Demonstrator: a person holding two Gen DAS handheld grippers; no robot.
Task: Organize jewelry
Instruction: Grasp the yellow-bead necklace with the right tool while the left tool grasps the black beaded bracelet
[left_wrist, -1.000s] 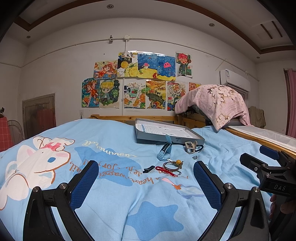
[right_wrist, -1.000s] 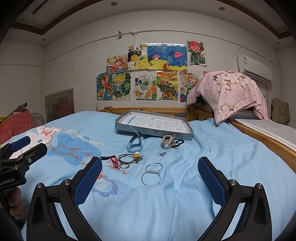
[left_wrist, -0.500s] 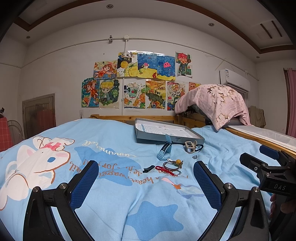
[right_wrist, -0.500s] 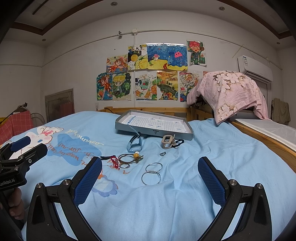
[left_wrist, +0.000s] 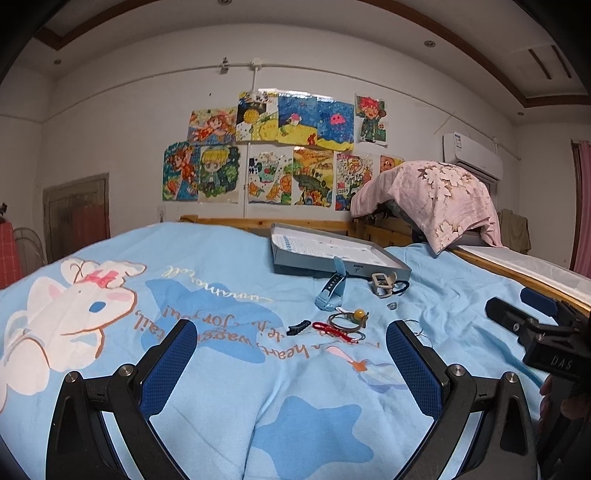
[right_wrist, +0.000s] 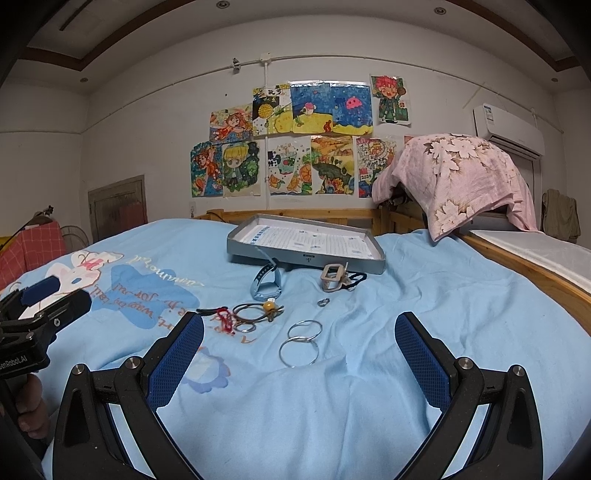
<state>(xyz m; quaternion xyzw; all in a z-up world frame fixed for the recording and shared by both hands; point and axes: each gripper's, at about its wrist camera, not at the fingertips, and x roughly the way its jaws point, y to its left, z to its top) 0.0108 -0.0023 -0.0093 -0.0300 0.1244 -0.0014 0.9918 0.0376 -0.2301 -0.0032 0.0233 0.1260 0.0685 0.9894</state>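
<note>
A big bed (left_wrist: 229, 369) with a light blue blanket fills the room. Bright drawings (right_wrist: 295, 140) hang on the white wall (left_wrist: 118, 129). A white air cooler (right_wrist: 508, 129) sits high up, above a pink flowered cloth (right_wrist: 458, 177). A brown door (left_wrist: 75, 214) stands at the left.

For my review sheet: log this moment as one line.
phase: pre-grasp | left gripper: open, empty | right gripper: open, empty | two silver hoops: on bedsheet | grey tray: no jewelry inside
</note>
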